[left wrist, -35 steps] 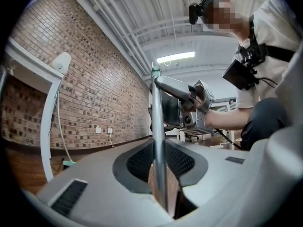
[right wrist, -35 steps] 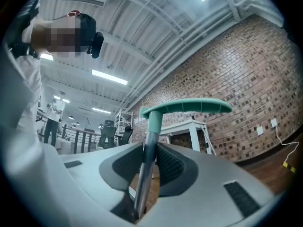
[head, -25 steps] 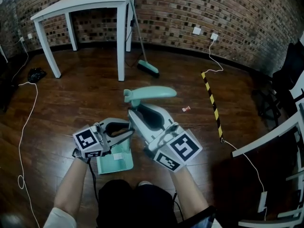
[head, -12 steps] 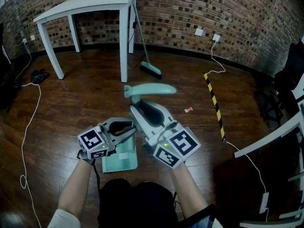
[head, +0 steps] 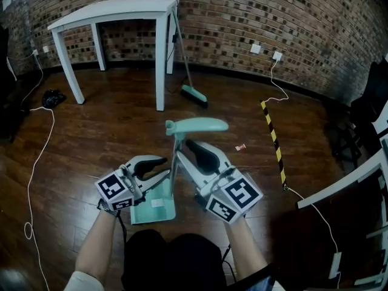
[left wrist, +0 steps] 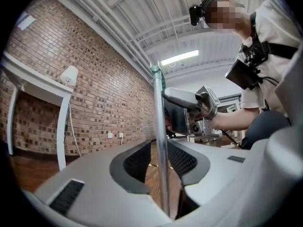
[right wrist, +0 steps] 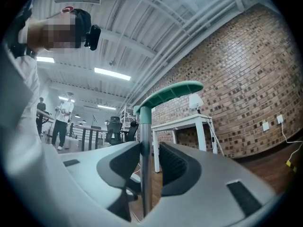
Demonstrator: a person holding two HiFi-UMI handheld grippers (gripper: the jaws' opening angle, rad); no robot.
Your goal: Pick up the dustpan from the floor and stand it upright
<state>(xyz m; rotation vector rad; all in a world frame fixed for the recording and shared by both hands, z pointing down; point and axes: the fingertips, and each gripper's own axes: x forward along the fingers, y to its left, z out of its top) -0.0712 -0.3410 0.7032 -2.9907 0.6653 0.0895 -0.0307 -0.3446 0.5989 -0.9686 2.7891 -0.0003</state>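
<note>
Standing upright on the floor, dustpan with pole between left tongs and right tongs, both just opened, released.

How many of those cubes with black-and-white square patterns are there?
2. The left cube rides on the left gripper, left of the dustpan's pole. The right cube rides on the right gripper, on the pole's other side. None seems hidden.

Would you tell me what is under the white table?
Under the white table shows only wooden floor, with brick wall behind; its legs cover little. The broom leans beside it.
</note>
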